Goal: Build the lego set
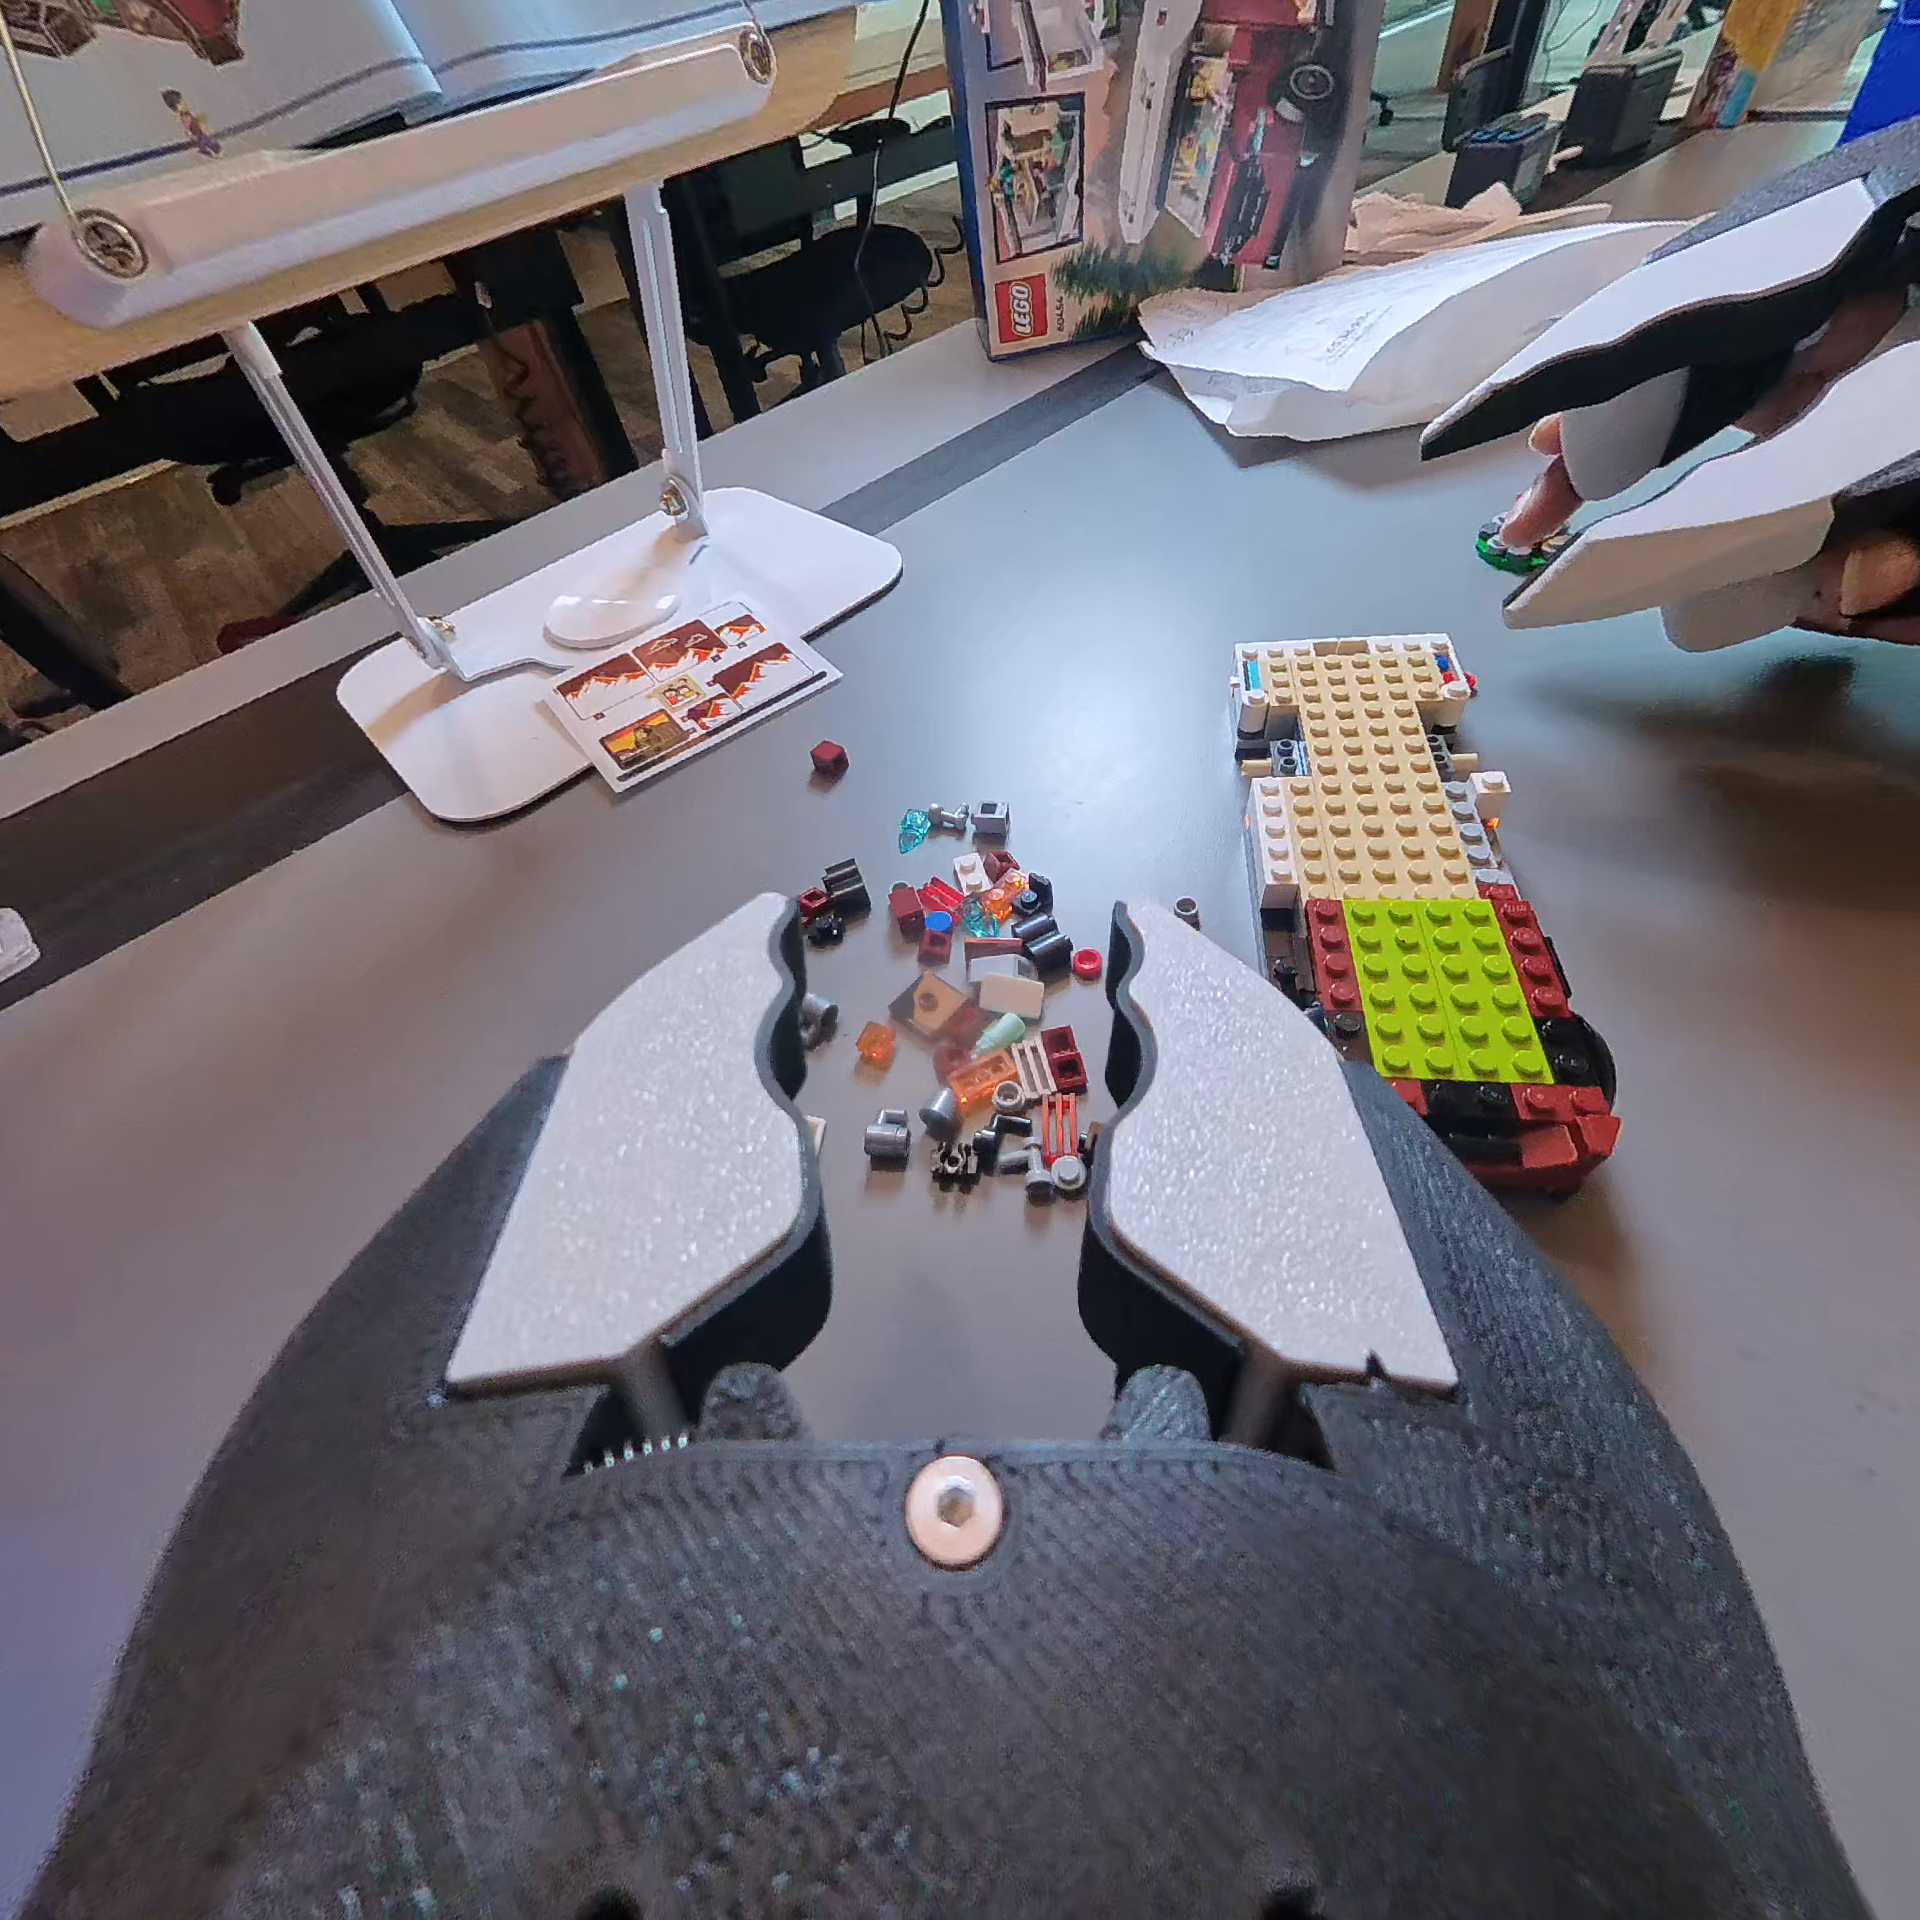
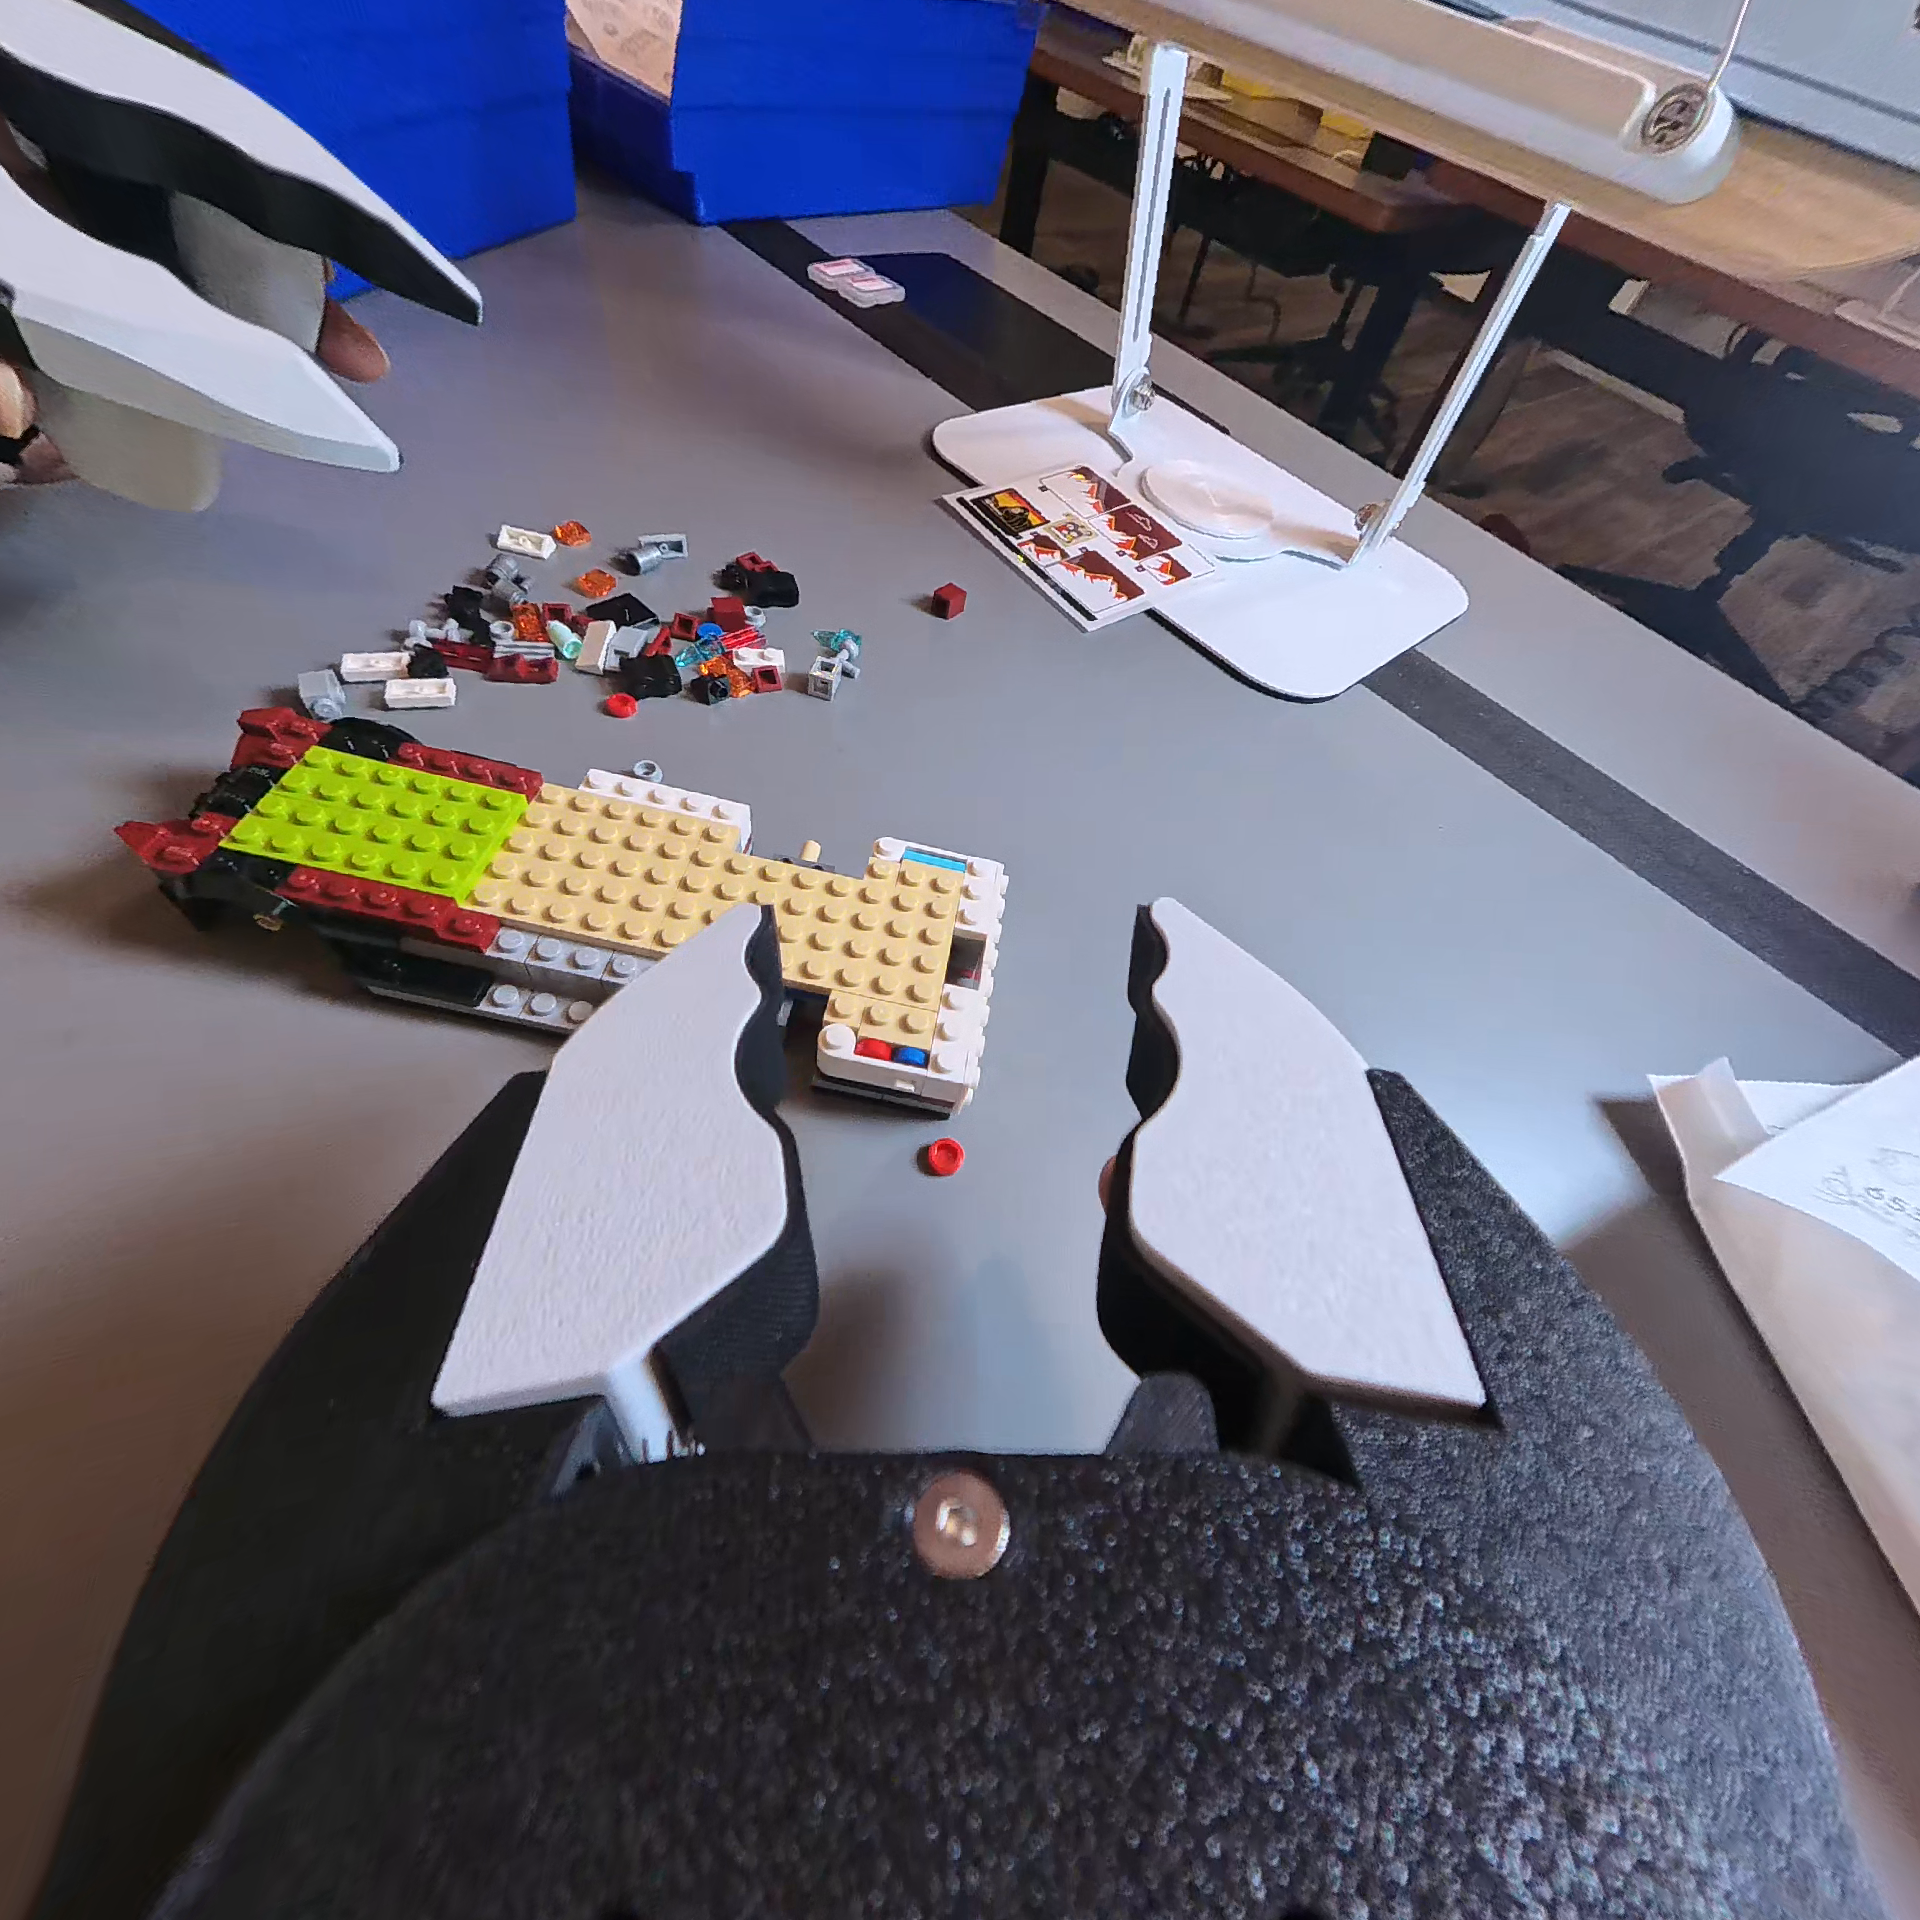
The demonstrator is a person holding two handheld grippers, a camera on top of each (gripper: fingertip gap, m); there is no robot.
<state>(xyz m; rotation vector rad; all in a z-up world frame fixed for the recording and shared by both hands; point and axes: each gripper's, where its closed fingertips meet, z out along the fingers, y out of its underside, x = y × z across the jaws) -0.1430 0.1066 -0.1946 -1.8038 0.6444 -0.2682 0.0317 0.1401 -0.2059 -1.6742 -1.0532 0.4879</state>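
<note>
So, from left to right across the bench:

Stand: a white tilting stand (image 1: 623,665) sits at the far left of the grey bench (image 1: 260,1143), with a sticker sheet (image 1: 691,691) lying partly on its base plate.

Lone brick: a small dark-red cube (image 1: 828,758) lies just beside the sheet, apart from the rest.

Loose pieces: a scatter of small bricks (image 1: 966,997) in red, black, grey, orange and clear blue lies flat on the bench. They look light, hard and smooth, so likely to skid or tip if nudged; each would be best pinched across two flat sides.

Left tongs (image 1: 951,914): spread wide and bare, poised above the scatter, touching none of it.

Model: a long part-built brick vehicle (image 1: 1392,873), tan and white at one end, lime and dark red at the other, lies just right of the scatter. It seems rigid yet apt to shed parts under a twist; the straight long sides of the tan deck look the soundest hold.

Right tongs (image 2: 951,914): wide apart with nothing between them, above the model's white end; a red round stud (image 2: 943,1155) lies on the bench beneath.

Far right: white paper bags (image 1: 1382,332) and a printed box (image 1: 1143,166) stand behind.
</note>
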